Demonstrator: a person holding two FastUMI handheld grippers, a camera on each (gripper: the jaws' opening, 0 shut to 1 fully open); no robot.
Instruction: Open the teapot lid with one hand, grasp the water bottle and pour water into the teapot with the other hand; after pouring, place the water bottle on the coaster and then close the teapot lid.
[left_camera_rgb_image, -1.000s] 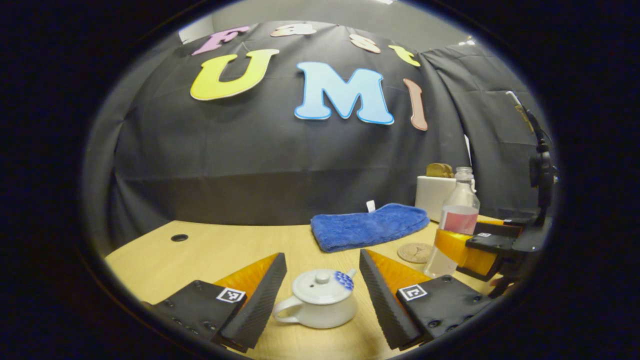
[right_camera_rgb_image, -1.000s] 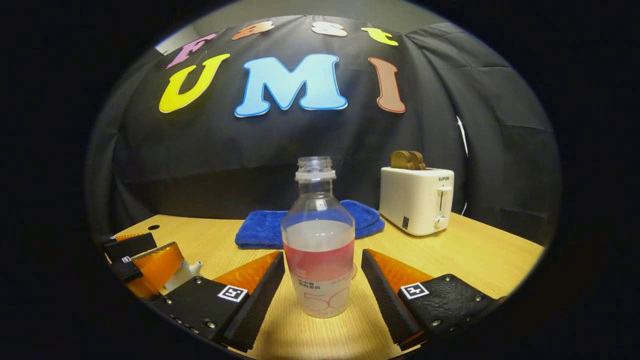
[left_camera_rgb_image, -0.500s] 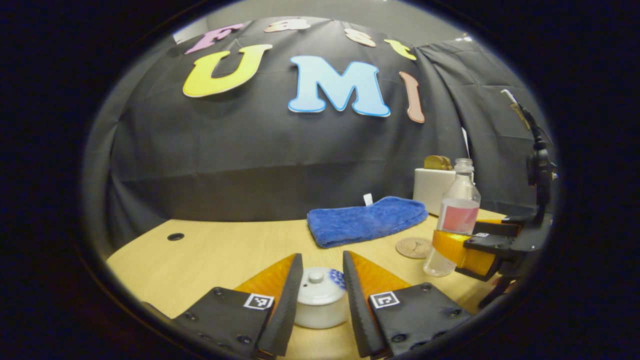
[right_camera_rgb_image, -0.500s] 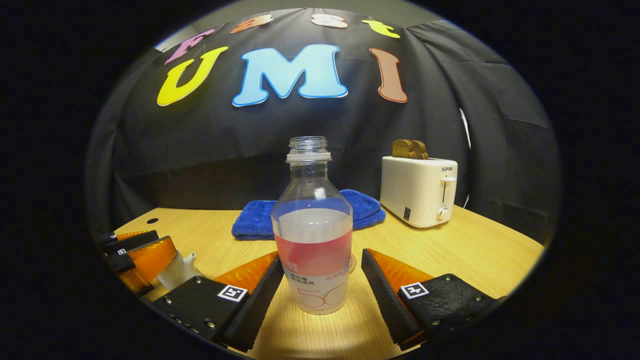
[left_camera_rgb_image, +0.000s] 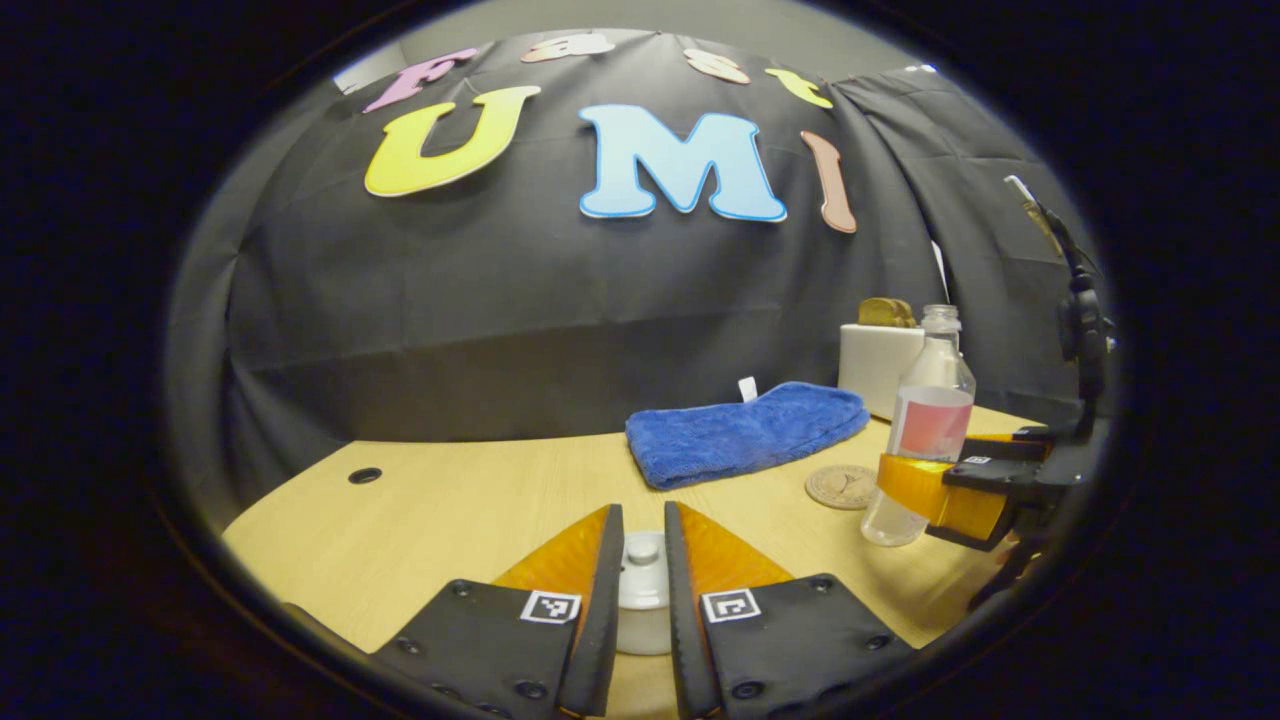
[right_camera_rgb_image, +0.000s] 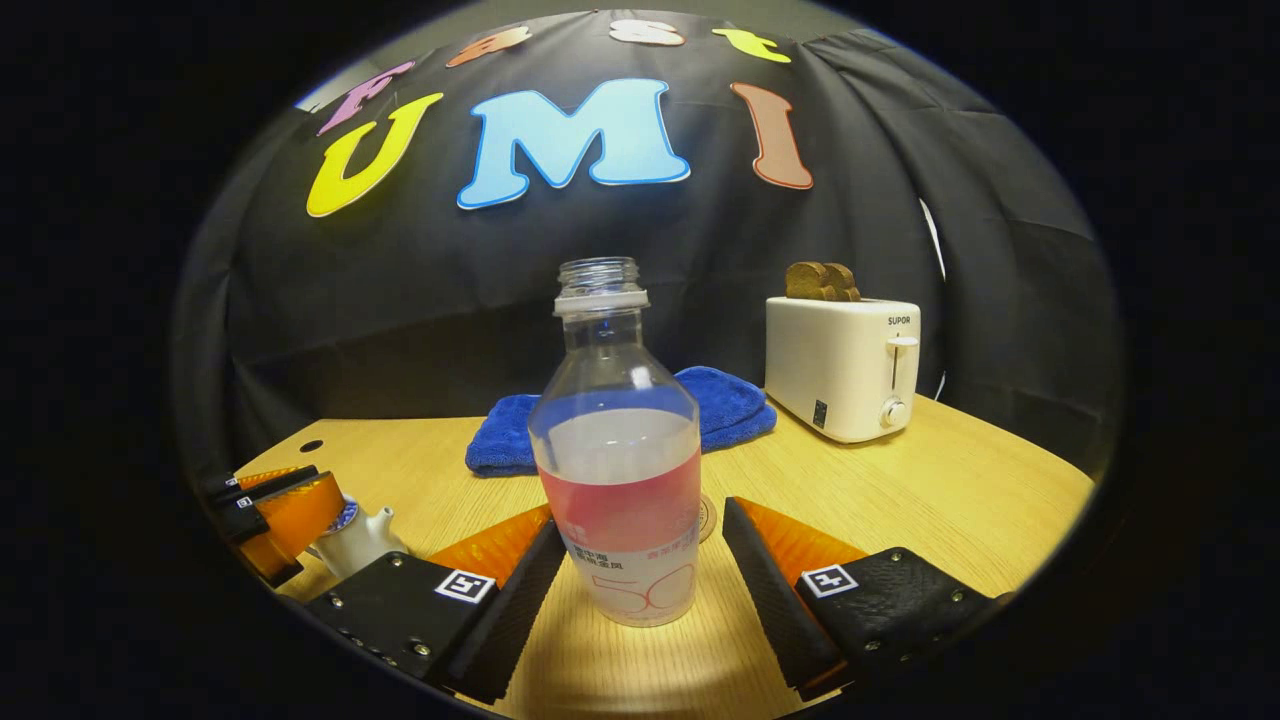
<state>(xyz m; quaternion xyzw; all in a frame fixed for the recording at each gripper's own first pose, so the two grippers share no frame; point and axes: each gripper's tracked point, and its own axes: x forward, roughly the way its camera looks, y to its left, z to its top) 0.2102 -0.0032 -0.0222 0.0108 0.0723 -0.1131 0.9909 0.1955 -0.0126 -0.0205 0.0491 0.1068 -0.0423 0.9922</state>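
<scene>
Left hand-held gripper (left_camera_rgb_image: 636, 590) pinches the lid knob (left_camera_rgb_image: 642, 551) at bottom centre, right hand-held gripper (right_camera_rgb_image: 640, 560) gapes around the water bottle (right_camera_rgb_image: 620, 470); a shallow pinch could drop the lid.

The left gripper (left_camera_rgb_image: 636, 600) has narrowed its fingers onto the teapot lid (left_camera_rgb_image: 642, 565); the right gripper (right_camera_rgb_image: 640, 590) has edged closer to the water bottle (right_camera_rgb_image: 620, 470).

- The place is a staged recording booth got up as a kitchen corner, not a lived-in home.
- Black cloth (right_camera_rgb_image: 400, 300) hangs in folds as the back and side walls.
- A pale wooden table (right_camera_rgb_image: 950, 500) with a cable hole (left_camera_rgb_image: 364, 475) resembles a desk.
- Kitchen props stand on it: a white toaster (right_camera_rgb_image: 842, 365) with bread, a folded blue towel (left_camera_rgb_image: 745, 432), a round coaster (left_camera_rgb_image: 842, 486).
</scene>
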